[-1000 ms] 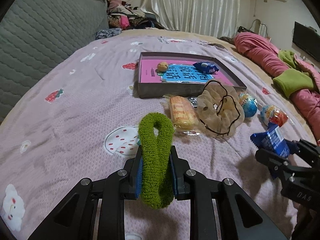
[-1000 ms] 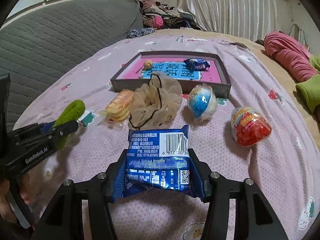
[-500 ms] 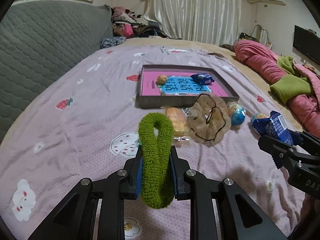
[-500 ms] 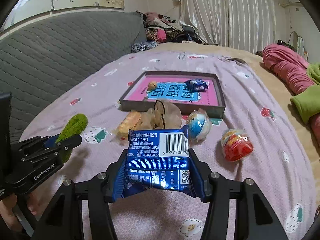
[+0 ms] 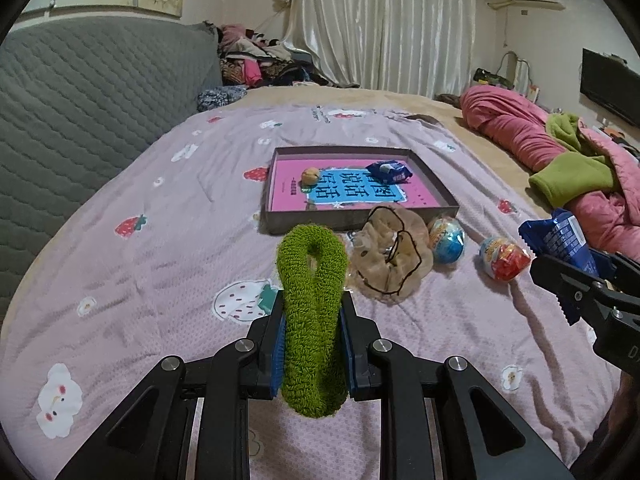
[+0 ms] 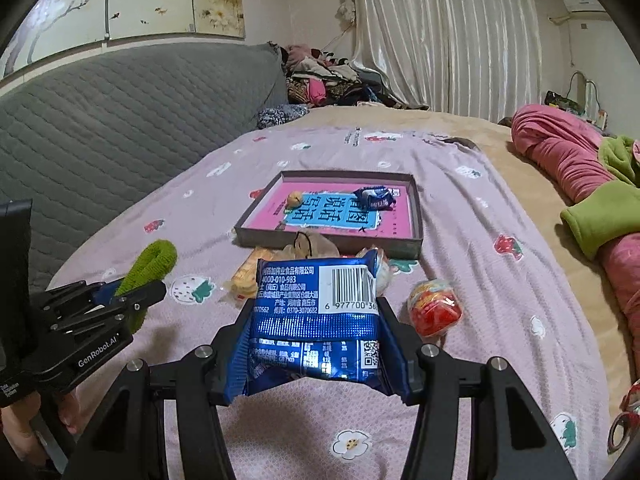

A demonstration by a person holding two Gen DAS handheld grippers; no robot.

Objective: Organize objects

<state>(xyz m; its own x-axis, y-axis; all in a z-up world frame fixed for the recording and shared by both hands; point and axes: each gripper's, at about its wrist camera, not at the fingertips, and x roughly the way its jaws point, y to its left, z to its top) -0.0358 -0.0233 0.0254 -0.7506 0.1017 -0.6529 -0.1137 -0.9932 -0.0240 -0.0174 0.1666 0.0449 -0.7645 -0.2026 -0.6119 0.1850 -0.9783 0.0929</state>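
A: What do you hold at this moment?

B: My left gripper [image 5: 313, 340] has its jaws clamped on a fuzzy green hair band [image 5: 313, 312], which stands up between the pads as a loop. My right gripper [image 6: 316, 344] is closed on a shiny blue snack packet [image 6: 316, 312] with a barcode. Both are in the air above the lilac bedsheet with strawberry prints [image 5: 160, 280].

A: What lies beyond them?

B: First a beige gauze scrunchie [image 5: 394, 258], a yellow wrapped biscuit pack [image 6: 246, 278], a blue round toy capsule [image 5: 447, 234] and a red round toy capsule [image 5: 505, 258], all loose on the sheet. Behind them is the shallow grey box lid with a pink inside [image 5: 276, 200]. It already keeps a small brown ball [image 5: 310, 176] and a dark blue wrapper [image 5: 389, 172].

A: Which step is this?

B: I think it is the carrying step. Next I must bring both things over the grey wall and open the jaws only when they are above the pink floor, beside the things already there.
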